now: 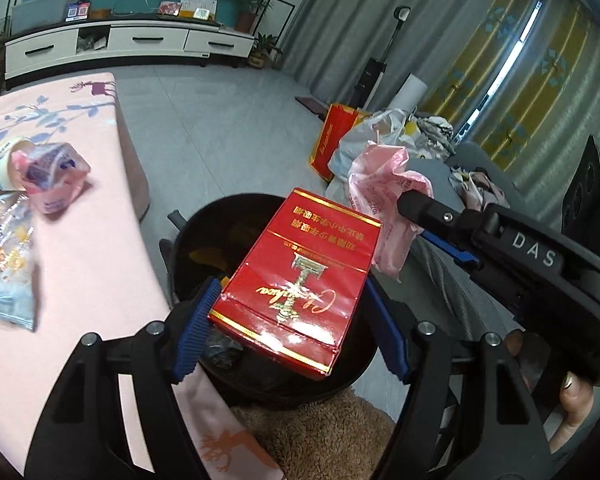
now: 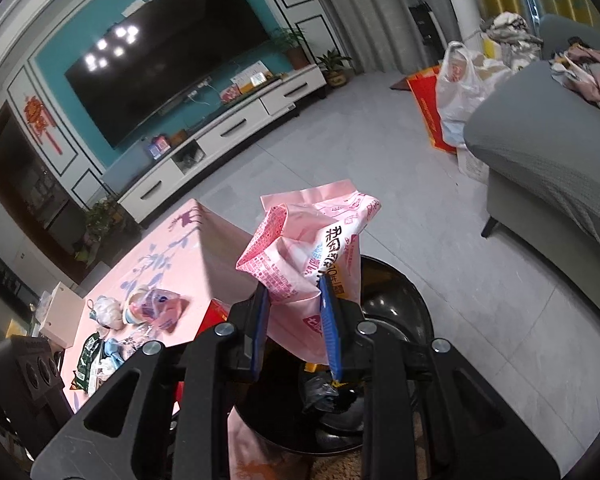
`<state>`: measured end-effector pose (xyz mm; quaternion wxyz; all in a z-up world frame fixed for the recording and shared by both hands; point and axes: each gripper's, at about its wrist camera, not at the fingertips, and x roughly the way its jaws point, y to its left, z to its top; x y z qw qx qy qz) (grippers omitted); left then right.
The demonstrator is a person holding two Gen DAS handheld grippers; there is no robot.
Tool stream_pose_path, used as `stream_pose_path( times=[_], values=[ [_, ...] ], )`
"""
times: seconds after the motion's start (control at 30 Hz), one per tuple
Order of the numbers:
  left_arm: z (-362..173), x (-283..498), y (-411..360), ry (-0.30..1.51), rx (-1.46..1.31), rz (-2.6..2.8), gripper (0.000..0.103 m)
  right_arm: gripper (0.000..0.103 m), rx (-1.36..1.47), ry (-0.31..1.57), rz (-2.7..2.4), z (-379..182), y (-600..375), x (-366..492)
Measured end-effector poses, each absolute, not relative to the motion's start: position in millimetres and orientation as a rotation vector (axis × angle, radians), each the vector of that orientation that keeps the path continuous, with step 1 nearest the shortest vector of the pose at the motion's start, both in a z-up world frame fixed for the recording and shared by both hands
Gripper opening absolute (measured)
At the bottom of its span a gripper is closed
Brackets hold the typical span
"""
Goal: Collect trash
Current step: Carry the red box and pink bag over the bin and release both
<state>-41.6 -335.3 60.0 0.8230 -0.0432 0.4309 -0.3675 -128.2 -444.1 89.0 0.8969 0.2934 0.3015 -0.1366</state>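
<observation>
My left gripper (image 1: 290, 292) is shut on a red carton (image 1: 296, 280) with gold lettering and holds it over the black trash bin (image 1: 220, 216). My right gripper (image 2: 294, 292) is shut on a crumpled pink plastic wrapper (image 2: 312, 248), held above the same bin (image 2: 400, 292). In the left wrist view the right gripper (image 1: 412, 204) comes in from the right with the pink wrapper (image 1: 380, 184). More trash lies on the pink table (image 1: 80, 240): a pink-blue wrapper (image 1: 52, 180), a paper cup (image 1: 0, 168) and a pale blue packet (image 1: 4, 260).
A grey sofa (image 2: 540, 140) with clothes stands to the right, with bags (image 2: 456, 76) on the floor beside it. A TV cabinet (image 1: 128, 44) lines the far wall. A brown fluffy rug (image 1: 320, 432) lies under the bin. A green packet (image 2: 86, 360) and wrappers lie on the table's left part.
</observation>
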Motion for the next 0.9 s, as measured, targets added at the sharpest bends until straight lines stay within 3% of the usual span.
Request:
stream_pose_path(
  times=[0.63,0.7,0.9],
  values=[
    [25,-33,-371,1.008,-0.003,-0.776,0.073,0.027,0.642,0.784,-0.338,50,-464,-103],
    [25,-34,-372,0.999,0.005,-0.776,0.076,0.032,0.641,0.788,-0.342,49,-463,-103],
    [34,-35,-361,0.967,-0.003,-0.774,0.095,0.066,0.652,0.765,-0.325,55,-460,-106]
  ],
)
